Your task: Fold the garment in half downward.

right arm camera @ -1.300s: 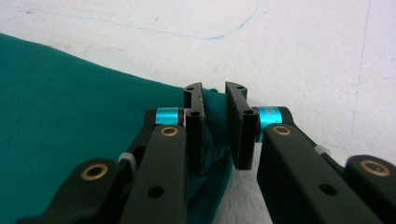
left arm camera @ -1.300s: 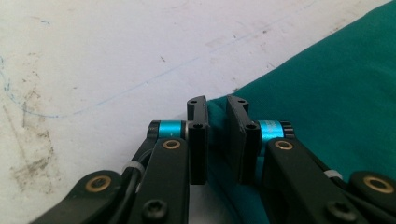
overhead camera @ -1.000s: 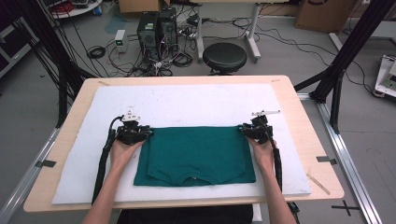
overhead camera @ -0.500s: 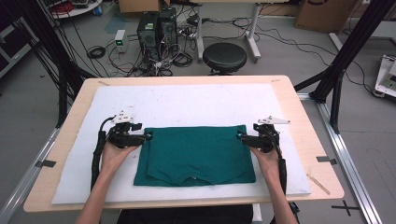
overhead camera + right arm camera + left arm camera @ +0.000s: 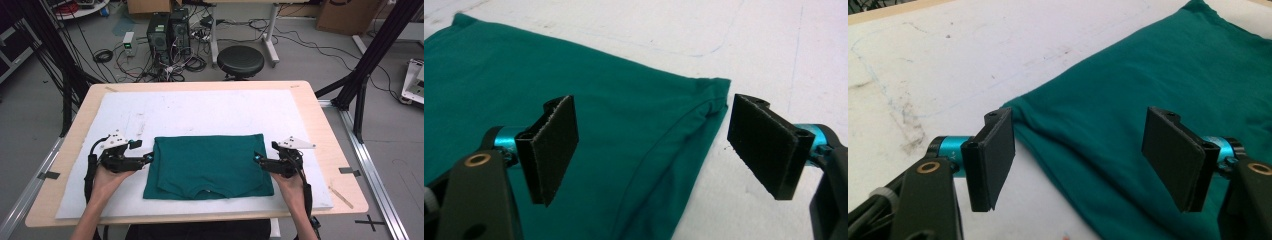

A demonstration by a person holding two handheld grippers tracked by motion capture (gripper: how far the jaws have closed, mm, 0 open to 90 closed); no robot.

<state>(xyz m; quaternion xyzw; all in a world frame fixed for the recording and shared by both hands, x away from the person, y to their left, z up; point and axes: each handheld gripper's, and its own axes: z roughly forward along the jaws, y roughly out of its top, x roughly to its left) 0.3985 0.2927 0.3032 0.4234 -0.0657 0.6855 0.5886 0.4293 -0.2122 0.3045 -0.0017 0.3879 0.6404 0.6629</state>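
A dark green shirt (image 5: 210,165) lies folded flat on the white mat (image 5: 200,110). My left gripper (image 5: 146,159) hovers low at the shirt's left edge, pointing right. Its jaws have just been opening and now stand wide apart. In the left gripper view the gripper (image 5: 1083,150) straddles the shirt's (image 5: 1148,75) edge without pressing it. My right gripper (image 5: 258,160) sits at the shirt's right edge, pointing left. Its jaws have also just opened wide. In the right gripper view the gripper (image 5: 659,145) spans the shirt's (image 5: 524,65) hemmed corner, and the pads are clear of the cloth.
The mat covers most of a wooden table (image 5: 325,115). Beyond the far edge a black stool (image 5: 240,61) and computer cases (image 5: 165,30) with cables stand on the floor. Black frame posts (image 5: 370,60) rise at the right.
Both grippers have come back from the shirt's far corners toward the person, lower and slightly outward, to the shirt's side edges. The shirt lies still.
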